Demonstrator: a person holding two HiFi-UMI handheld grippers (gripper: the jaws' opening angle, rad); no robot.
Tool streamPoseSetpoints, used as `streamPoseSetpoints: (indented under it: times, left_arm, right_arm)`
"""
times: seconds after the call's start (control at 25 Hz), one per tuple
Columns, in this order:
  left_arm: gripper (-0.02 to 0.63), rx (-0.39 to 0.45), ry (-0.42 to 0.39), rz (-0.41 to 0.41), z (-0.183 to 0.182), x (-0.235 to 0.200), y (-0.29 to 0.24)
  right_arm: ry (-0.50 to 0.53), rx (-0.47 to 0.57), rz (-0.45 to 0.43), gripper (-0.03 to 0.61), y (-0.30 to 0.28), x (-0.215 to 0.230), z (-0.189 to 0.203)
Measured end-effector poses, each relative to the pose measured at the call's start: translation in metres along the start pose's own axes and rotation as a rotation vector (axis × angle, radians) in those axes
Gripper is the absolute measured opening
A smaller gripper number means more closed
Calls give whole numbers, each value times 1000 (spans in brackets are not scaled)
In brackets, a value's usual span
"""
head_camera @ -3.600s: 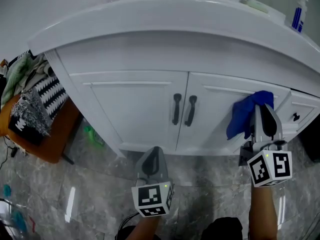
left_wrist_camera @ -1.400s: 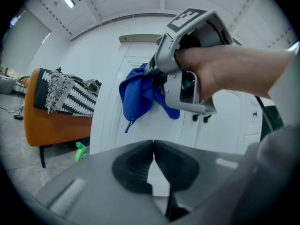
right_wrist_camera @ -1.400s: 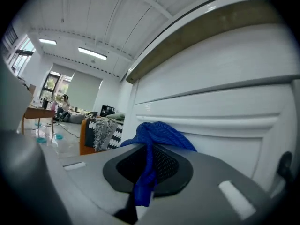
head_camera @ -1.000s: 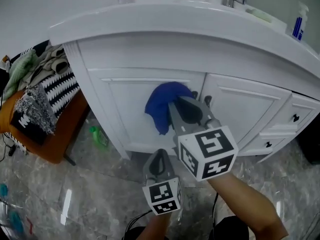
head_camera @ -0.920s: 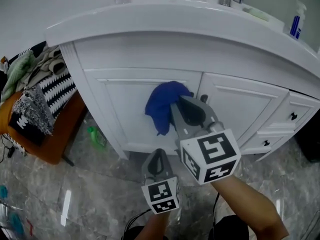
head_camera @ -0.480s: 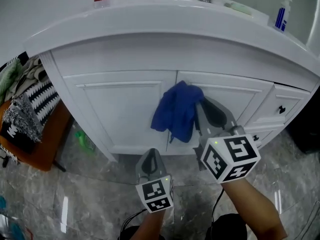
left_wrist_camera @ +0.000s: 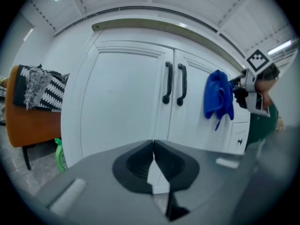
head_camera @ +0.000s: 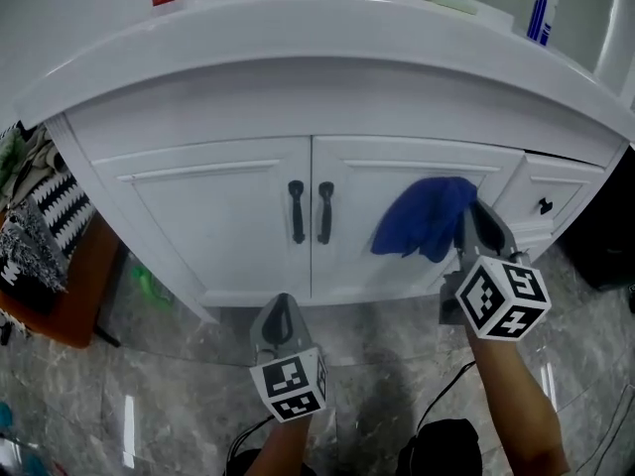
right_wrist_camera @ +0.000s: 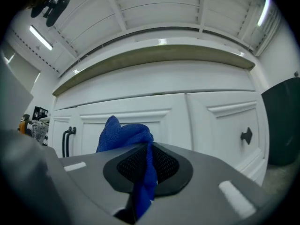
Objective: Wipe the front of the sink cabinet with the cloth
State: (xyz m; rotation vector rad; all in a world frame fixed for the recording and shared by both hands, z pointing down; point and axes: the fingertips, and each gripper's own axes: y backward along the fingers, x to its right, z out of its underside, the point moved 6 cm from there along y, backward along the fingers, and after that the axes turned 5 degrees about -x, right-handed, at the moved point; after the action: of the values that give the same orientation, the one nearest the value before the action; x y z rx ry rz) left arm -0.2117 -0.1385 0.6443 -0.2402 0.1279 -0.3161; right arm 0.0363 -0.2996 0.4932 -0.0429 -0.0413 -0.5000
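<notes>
Right claw (right_wrist_camera: 148, 150) pinches the blue cloth (head_camera: 422, 218). The cloth bunches just ahead of its tips, against the right door (head_camera: 357, 241) of the sink cabinet (head_camera: 198, 221). Black handles (head_camera: 310, 211) lie to this claw's left. Left claw (left_wrist_camera: 153, 146) is pressed together with nothing in it, held low and apart from the doors.

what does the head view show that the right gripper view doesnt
Only the head view: the left gripper, the spray bottle on the countertop, the marble floor. Only the right gripper view: ceiling lights, and the blue cloth running down between the right gripper's jaws. Both: the cloth, the black door handles, the drawer knob.
</notes>
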Motion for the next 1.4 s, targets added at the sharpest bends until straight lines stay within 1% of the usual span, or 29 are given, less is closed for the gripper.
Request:
streamPoseSetpoints:
  times: [0.08,0.2,0.32,0.44,0.64,0.76,0.84,0.96,1.12,1.2,1.28,1.4]
  left_arm:
    - [12,-5,-4,0,1,1,-2]
    - [12,-10,-10,3,3,4,-3]
    - [12,-12,-12,13,3,7,-5]
    - [12,-13,-7,13,3,7,-6]
    - [12,-13,-2,10,3,6,-5]
    - [12,-14,2,4,2,2,-3]
    - [12,-12,6,2,1,0,-3]
    - [12,-8,6,-1,0,-1,-1]
    - [12,-6,1,-5,-2,-7,5]
    - [12,-3,11,-16,-3,-13,8]
    - [12,0,25,-27,-4,-19,11]
    - [12,10,32,-35,-7,-27,15]
  right_arm:
    - [-6,2,36,28,4,20,1]
    - [37,6,58,28,9,29,1]
    - [21,4,102,28,14,47,4]
    - [4,-22,138,28,15,62,16]
    - [7,-97,169,28,13,64,56]
    - [-26,-113,167,28,11,51,75]
    - [-38,-110,141,28,7,34,79]
    - [-22,-108,53,28,-3,-5,80]
    - [-53,-82,-17,28,-10,-50,80]
    - [-37,-78,-65,28,-13,-72,82]
    - [-34,-76,-108,28,-16,-90,83]
    - [-37,-67,-151,28,-18,-111,85]
